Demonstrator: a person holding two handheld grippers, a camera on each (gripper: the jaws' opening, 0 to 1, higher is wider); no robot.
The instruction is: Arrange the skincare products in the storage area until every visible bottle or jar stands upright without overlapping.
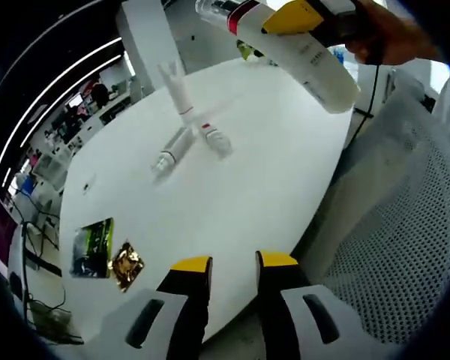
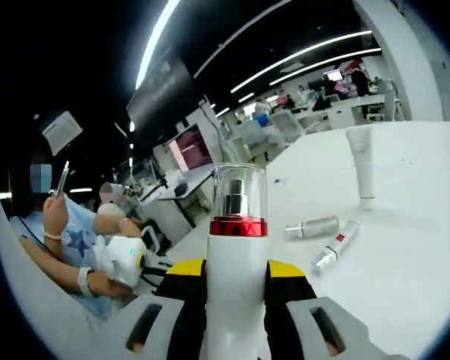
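Note:
My right gripper is shut on a tall white pump bottle with a red band and a clear cap, held in the air. In the left gripper view that bottle hangs tilted above the far side of the table in the right gripper. On the white round table a white tube stands upright on its cap. Beside it lie a silver bottle and a small white tube, close together but apart. My left gripper is open with nothing between its fingers, over the table's near edge.
A green packet and a gold wrapper lie near the table's left edge. A mesh chair stands to the right of the table. A person in a light blue shirt holds the left gripper.

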